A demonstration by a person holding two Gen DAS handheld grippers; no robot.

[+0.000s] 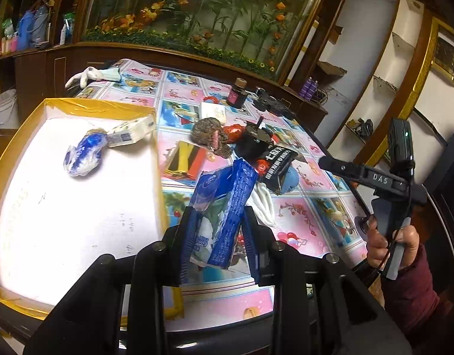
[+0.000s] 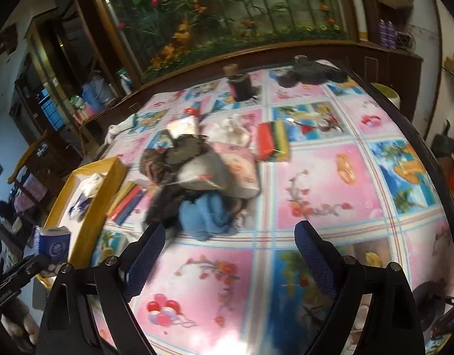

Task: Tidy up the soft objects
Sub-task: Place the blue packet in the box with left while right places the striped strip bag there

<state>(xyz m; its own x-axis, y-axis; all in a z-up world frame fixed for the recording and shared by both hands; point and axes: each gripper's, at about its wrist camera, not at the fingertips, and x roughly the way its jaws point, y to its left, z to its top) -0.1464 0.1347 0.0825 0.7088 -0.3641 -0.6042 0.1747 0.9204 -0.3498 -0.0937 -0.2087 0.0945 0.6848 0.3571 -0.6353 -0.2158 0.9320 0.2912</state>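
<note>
While clamped, tissue pack [image 1: 219,216] between fingers [image 1: 187,236]

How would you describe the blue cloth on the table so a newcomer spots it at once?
Start at the yellow-rimmed tray on the patterned table. Just right of it lies a heap of soft things; the blue cloth sits crumpled at the heap's near edge. It is the only plain light-blue fabric there.

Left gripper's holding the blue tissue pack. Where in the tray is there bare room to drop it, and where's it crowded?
The yellow-rimmed tray is mostly bare: its whole near floor, below the blue-and-white bundle and small tissue pack. The blue tissue pack fits there. Crowded: the pile mid-table, right of the tray.
</note>
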